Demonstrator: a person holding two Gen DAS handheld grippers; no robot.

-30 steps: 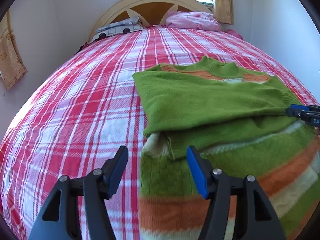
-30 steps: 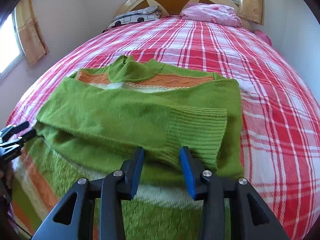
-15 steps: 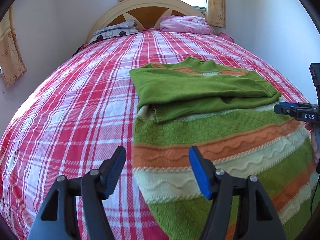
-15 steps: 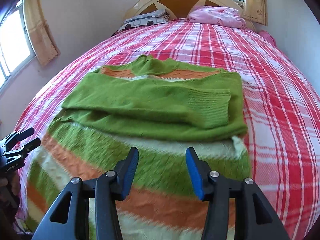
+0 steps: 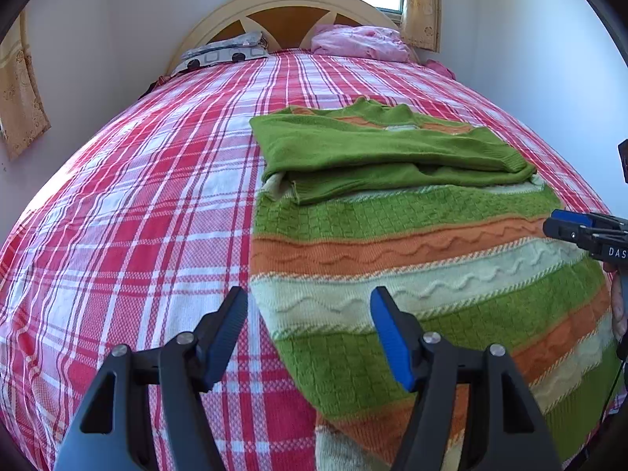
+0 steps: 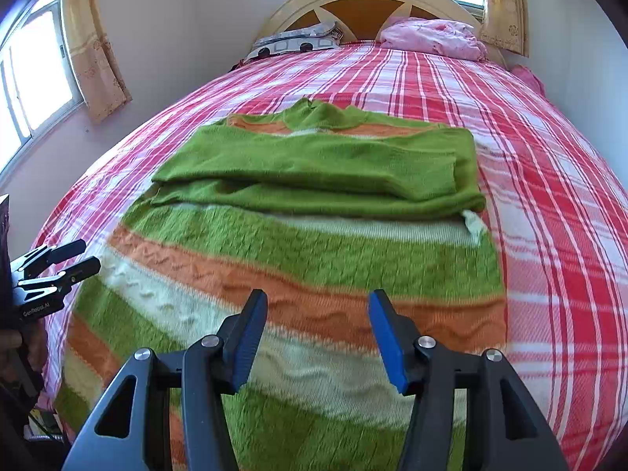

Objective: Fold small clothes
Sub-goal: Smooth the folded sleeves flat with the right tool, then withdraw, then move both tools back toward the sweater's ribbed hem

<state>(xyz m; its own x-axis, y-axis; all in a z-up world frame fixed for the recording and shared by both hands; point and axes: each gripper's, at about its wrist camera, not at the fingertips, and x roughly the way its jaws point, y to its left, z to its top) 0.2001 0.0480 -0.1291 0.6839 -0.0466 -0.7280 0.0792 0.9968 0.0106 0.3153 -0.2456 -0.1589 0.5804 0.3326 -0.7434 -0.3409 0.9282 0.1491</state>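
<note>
A green sweater with orange and cream stripes (image 5: 412, 251) lies flat on the bed, both green sleeves (image 5: 376, 157) folded across its chest. It also shows in the right wrist view (image 6: 298, 259), sleeves (image 6: 325, 172) across the top. My left gripper (image 5: 310, 333) is open and empty above the sweater's lower left edge. My right gripper (image 6: 316, 333) is open and empty above the lower striped part. Each gripper shows at the edge of the other's view, the right (image 5: 581, 227) and the left (image 6: 59, 263).
The bed has a red and white plaid cover (image 5: 137, 216). A patterned pillow (image 5: 223, 51) and a pink bundle (image 5: 357, 41) lie by the headboard (image 5: 290, 11). Walls stand close on both sides, with curtained windows (image 6: 94, 39).
Both grippers have drawn back from the folded sleeves toward the sweater's hem, so more of the striped body shows. Both stayed open. The sleeves stay folded.
</note>
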